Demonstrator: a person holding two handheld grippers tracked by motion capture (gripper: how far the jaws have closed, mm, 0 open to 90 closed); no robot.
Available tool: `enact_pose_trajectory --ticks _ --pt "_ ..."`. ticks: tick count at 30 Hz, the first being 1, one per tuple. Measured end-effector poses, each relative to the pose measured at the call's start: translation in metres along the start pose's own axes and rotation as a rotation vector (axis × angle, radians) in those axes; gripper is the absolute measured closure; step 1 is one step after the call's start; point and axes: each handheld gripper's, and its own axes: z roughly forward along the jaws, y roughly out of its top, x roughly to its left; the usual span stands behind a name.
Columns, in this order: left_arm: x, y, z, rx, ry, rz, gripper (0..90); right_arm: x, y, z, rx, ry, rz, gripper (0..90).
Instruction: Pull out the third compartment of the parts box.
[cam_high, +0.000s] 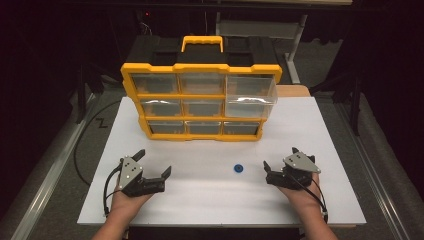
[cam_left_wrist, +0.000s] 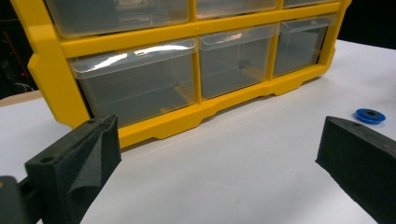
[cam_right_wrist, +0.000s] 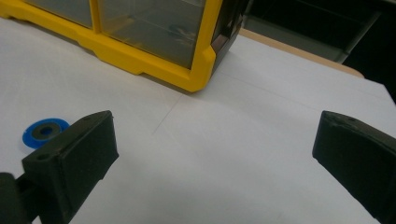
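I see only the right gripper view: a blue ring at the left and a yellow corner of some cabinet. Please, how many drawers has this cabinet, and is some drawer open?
Observer: The yellow drawer organizer has nine clear drawers in three rows. Two in the right column, the top drawer and the middle drawer, are pulled out.
Operator: Where is the left gripper?
Observer: The left gripper is near the table's front left, jaws wide apart, holding nothing.
Operator: Which gripper is nearer the ring?
Observer: The right gripper; the blue ring lies just to its left.
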Motion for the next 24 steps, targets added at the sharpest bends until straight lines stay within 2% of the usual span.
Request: enact_pose_trajectory --ticks 6,15,20,24 --pt "0.0026 0.0001 -0.0013 0.001 0.028 -0.015 0.3 -0.0007 0.0011 -0.0035 -0.003 0.03 0.068 1.1" --pt "0.0015 0.001 -0.0011 0.003 0.021 -0.01 0.3 0.0015 -0.0007 -0.0065 0.007 0.032 0.092 1.1" --pt "-0.0009 0.0014 -0.0002 0.004 -0.008 0.014 0.3 0.0021 -0.0023 -0.0021 0.031 0.032 0.085 1.5" --pt "-0.0015 0.002 -0.0024 -0.009 -0.009 0.009 0.3 0.0062 -0.0018 0.002 0.041 0.025 0.044 1.1"
